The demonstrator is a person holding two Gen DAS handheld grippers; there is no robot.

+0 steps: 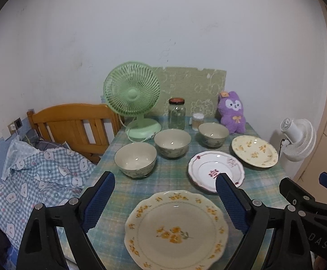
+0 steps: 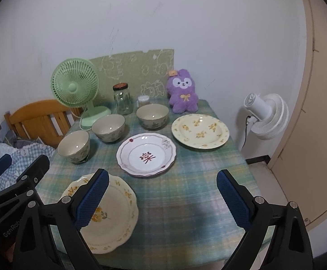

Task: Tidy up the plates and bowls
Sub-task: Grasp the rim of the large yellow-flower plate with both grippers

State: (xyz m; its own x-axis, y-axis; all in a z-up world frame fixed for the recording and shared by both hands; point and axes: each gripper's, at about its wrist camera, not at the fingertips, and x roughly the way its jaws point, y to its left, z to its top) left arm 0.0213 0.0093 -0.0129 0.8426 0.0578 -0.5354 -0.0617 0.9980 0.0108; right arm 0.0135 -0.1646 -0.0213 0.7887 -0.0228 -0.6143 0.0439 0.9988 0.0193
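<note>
Both grippers, the left gripper (image 1: 165,199) and the right gripper (image 2: 162,193), hung wide apart and held nothing. The big yellow-flower plate (image 1: 175,229) lay at the table's near edge (three bowls sat toward the far left side). A good way was probably to pinch its rim gently and lift it flat.

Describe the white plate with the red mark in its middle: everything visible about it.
The white plate looks glazed ceramic, with a scalloped rim edged by a thin purplish line, small red dots and a pale bow motif. A dark red character marks its shallow well. It lies flat, empty, mid-table on the checked cloth, touching no other dish or claw.
</note>
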